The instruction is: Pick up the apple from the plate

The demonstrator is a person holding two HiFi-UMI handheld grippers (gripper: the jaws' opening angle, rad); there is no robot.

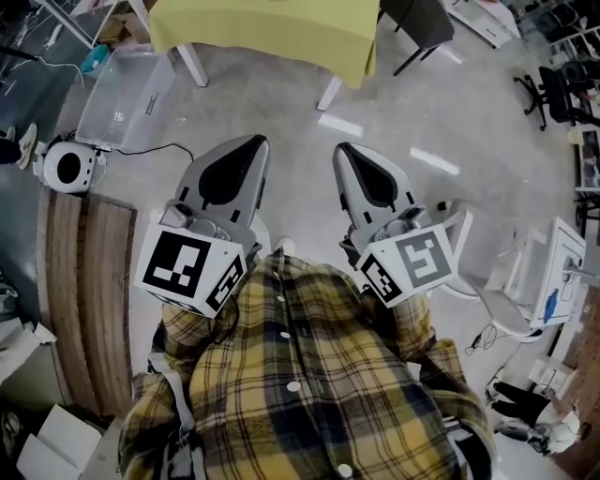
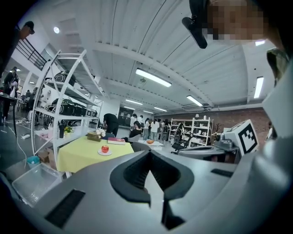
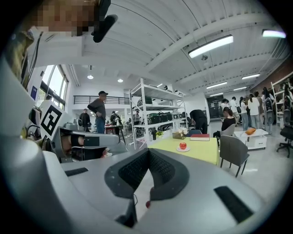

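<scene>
Recording left claw (image 1: 247, 148) and right claw (image 1: 349, 156) both pressed together at the tips, pinching nothing, pointing side by side across bare floor (image 1: 281, 103) toward the yellow-clothed desk (image 1: 272, 28). Marking both marker cubes sitting just above a plaid shirt (image 1: 300, 375) in the head view. Logging the apple (image 2: 105, 148) sitting on a small white plate (image 2: 105, 153) toward the middle of that desk, well apart from both claws. Noting, behind the plate, a red book (image 3: 199, 136) lying flat and a box of flowers (image 3: 179, 134) beside it. Noting a grey chair (image 3: 233, 153) standing at the desk's right end, a clear plastic bin (image 1: 122, 89) on the floor by its left end, and white shelving (image 3: 146, 107) behind. Observing people (image 2: 153, 129) standing farther back. Finding the apple round, showing no clear long axis; stem direction being too small to tell.
</scene>
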